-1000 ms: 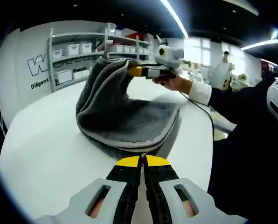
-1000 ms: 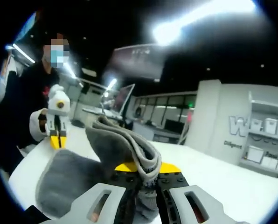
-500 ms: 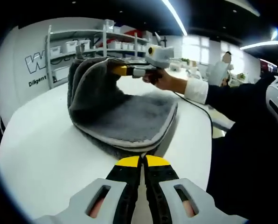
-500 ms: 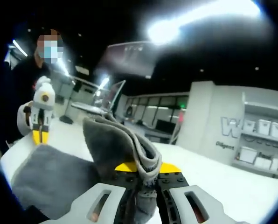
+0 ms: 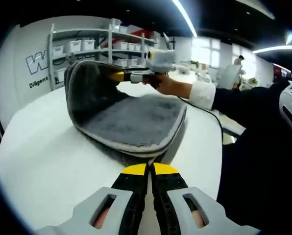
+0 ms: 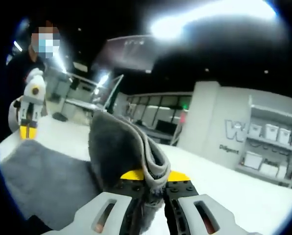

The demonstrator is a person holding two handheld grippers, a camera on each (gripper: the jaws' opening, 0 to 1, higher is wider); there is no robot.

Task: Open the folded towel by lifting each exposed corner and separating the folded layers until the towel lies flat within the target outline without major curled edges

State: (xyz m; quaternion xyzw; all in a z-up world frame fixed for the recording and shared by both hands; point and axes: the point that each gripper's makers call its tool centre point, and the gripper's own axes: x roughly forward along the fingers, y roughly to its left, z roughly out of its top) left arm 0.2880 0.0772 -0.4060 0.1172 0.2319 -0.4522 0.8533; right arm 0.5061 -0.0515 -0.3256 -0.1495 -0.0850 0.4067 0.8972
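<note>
The grey towel (image 5: 129,120) lies on the white table (image 5: 43,156), its far edge curled up in my right gripper (image 6: 147,182) (jaws pinching it). Short of the towel, my left gripper (image 5: 149,171) hovers, jaws pressed together.

A white table (image 5: 48,147) spreads under the scene. Behind it stands a metal shelf rack (image 5: 77,49) holding white bins (image 5: 75,46), beside a wall with large lettering (image 5: 38,63). Strip lights (image 5: 185,19) run along the dark ceiling. In the right gripper view, bins (image 6: 263,131) sit on shelves by glass partitions (image 6: 151,115).
</note>
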